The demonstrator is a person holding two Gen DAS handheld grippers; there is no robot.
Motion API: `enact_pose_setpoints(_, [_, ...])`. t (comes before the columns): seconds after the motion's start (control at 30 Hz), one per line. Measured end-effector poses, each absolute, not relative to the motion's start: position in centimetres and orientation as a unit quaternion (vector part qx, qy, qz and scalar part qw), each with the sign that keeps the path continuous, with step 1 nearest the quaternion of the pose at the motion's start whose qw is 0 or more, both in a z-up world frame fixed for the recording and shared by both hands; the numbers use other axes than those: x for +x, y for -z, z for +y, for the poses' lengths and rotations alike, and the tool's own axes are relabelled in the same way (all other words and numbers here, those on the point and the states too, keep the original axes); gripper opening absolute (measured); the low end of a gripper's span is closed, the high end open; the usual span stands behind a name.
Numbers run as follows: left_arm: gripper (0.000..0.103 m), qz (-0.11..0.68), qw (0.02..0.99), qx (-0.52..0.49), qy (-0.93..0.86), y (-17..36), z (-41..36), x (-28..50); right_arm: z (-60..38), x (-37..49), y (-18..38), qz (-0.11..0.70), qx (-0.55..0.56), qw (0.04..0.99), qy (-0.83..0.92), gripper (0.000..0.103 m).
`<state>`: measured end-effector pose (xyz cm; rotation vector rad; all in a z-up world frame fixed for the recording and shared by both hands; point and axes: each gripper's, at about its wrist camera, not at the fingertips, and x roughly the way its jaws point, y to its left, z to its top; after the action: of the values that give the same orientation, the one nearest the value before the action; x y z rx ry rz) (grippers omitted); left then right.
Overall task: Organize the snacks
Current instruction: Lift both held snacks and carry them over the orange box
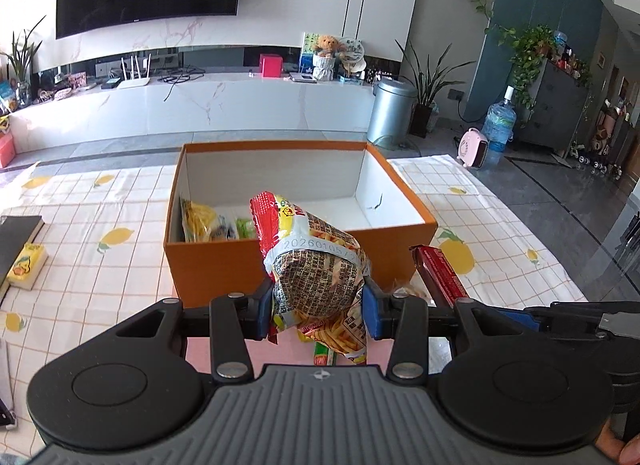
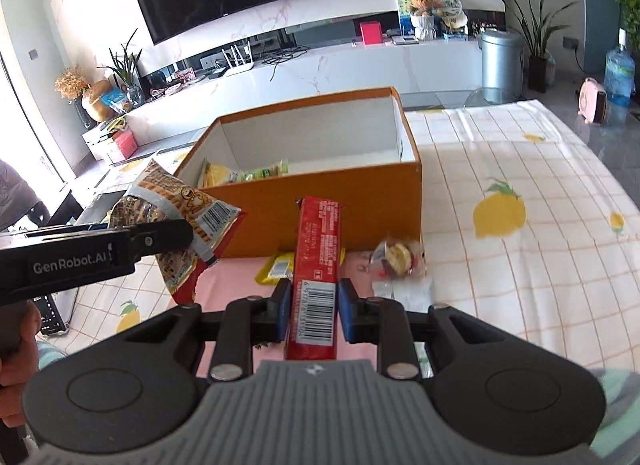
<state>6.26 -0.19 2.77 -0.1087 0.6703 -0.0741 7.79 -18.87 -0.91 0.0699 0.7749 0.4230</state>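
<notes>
The left tongs (image 1: 318, 307) are pinching a puffy snack bag (image 1: 316, 265) printed with fries; both blue pads press into its crumpled lower part, and the red and yellow top of the bag points toward the orange box (image 1: 280, 261). The bag hangs in the air in front of the near wall of this box.

The right tongs (image 2: 313, 309) are pressed together on a long red snack packet (image 2: 318, 261). The pads grip it near the barcode end, and the far end of the packet reaches toward the near wall of the orange box (image 2: 340, 201). In the left wrist view the same red packet (image 1: 438, 273) appears to the right of the box's near corner.

The orange box stands open on the bench (image 2: 520, 265), which carries a checked cloth with lemon prints. Inside the box, against its left wall, lie a yellow packet (image 1: 198, 221) and a green packet (image 1: 242, 227); the rest of the white floor of the box is bare.

In front of the box, on a pink mat (image 2: 232, 285), there are more snacks: a small yellow packet (image 2: 278, 267) just beside the red one, and a clear wrapped pastry (image 2: 396, 259) near the box's right near corner.

A hand (image 2: 20, 345) shows at the left edge of the right wrist view, holding the left tool.
</notes>
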Motion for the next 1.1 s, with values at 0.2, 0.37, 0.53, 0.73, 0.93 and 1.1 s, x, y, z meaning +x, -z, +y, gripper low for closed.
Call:
enact_pose_setpoints(0.2, [0.049,0.309,0.950,-0.038,0.037,-4.4,-0.3,9.0,-17.9,10.8,-1.5,0.354,-0.004,0.912,-0.209,0.022])
enact_pose_setpoints(0.37, [0.049,0.310,0.950,-0.022,0.036,-4.8,-0.6,11.9,-16.6,14.3,-2.4,0.351,-0.044,0.911,-0.211,0.022])
enact_pose_setpoints(0.53, [0.049,0.323,0.946,-0.010,0.036,-4.4,-0.5,14.5,-15.1,18.0,-2.2,0.360,-0.079,0.906,-0.207,0.022])
enact_pose_setpoints(0.73, [0.049,0.349,0.936,-0.004,0.036,-3.3,-0.2,17.5,-13.2,22.7,-1.2,0.389,-0.111,0.890,-0.210,0.022])
enact_pose_setpoints(0.93, [0.049,0.394,0.918,-0.016,0.032,-1.0,1.0,21.2,-11.2,27.1,0.7,0.436,-0.126,0.864,-0.216,0.021])
enact_pose_setpoints(1.1, [0.049,0.427,0.904,-0.017,0.032,0.6,1.4,23.1,-9.8,29.9,2.5,0.470,-0.151,0.842,-0.218,0.021])
